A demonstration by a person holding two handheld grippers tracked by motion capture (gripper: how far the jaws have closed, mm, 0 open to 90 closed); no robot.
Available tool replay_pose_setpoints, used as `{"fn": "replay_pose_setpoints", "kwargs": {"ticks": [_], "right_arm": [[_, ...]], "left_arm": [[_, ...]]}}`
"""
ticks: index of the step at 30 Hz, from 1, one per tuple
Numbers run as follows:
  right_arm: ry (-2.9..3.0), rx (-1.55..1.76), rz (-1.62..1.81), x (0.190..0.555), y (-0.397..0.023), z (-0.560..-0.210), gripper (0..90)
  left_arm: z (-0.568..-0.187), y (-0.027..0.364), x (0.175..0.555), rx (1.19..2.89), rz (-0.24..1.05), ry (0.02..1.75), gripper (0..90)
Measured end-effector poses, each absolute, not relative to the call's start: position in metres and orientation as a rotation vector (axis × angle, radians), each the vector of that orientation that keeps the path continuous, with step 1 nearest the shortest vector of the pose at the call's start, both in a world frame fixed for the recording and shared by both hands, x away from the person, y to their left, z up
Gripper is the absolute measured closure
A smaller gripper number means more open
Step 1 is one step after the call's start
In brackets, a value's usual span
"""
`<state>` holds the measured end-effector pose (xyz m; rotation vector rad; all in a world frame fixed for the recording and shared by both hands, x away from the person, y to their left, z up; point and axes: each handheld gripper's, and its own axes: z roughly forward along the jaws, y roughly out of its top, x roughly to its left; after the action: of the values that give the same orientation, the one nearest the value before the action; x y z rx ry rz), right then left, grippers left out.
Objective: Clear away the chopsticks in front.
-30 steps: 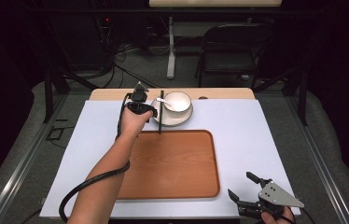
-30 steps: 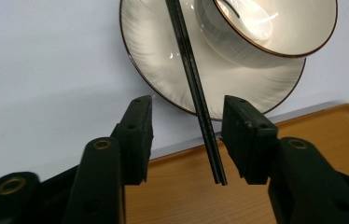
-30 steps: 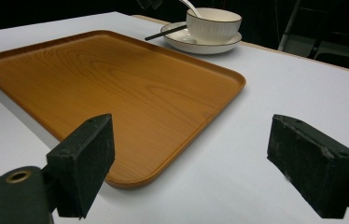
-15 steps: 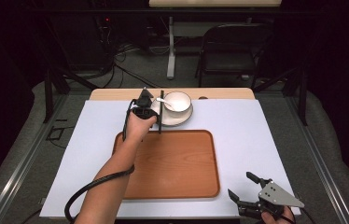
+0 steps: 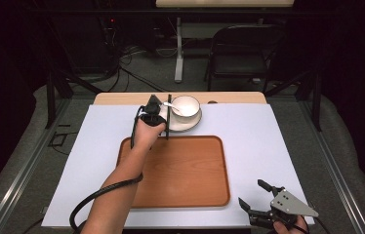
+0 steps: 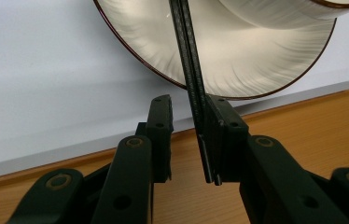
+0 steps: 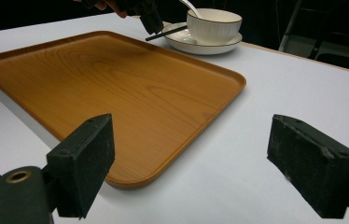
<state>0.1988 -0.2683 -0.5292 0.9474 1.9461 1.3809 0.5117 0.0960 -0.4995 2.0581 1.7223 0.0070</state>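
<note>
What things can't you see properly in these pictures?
- Bowl: what is inside it is too small in the high view, and the left gripper view is cut off at the top edge.
- Chopsticks: whether there are one or two sticks; in the left gripper view they look pressed together.
- Left hand-held gripper: the hand hides its jaws in the high view.
- Plate: the bowl covers its middle.

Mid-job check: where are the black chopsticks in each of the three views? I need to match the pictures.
High view: the black chopsticks run near-vertically at upper centre, across the saucer's left edge, beside the left tongs.
Left gripper view: they rise up the centre, against the right-hand jaw.
Right gripper view: top centre, slanting onto the saucer.
Shared landmark: the white saucer.
</note>
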Motion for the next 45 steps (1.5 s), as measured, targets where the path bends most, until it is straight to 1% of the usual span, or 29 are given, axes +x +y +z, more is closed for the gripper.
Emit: {"fn": "replay_pose_setpoints", "kwargs": {"ticks": [7,18,31,38,45], "right_arm": [[1.944,0.949,1.384,0.199,-0.268,-0.529,14.4],[1.943,0.946,1.382,0.199,-0.268,-0.529,14.4],[1.940,0.944,1.386,0.198,-0.269,-0.529,14.4],[1.941,0.947,1.388,0.198,-0.268,-0.529,14.4],[1.941,0.949,1.387,0.198,-0.269,-0.529,14.4]], "left_arm": [[-0.500,0.096,0.513,2.062,0.000,1.735,74.4],[-0.502,0.100,0.522,2.087,-0.018,1.820,78.6],[-0.504,0.098,0.529,2.117,-0.037,1.890,85.9],[-0.497,0.113,0.528,2.074,-0.036,1.893,86.4],[-0.483,0.140,0.513,2.037,-0.032,1.865,86.4]]}}
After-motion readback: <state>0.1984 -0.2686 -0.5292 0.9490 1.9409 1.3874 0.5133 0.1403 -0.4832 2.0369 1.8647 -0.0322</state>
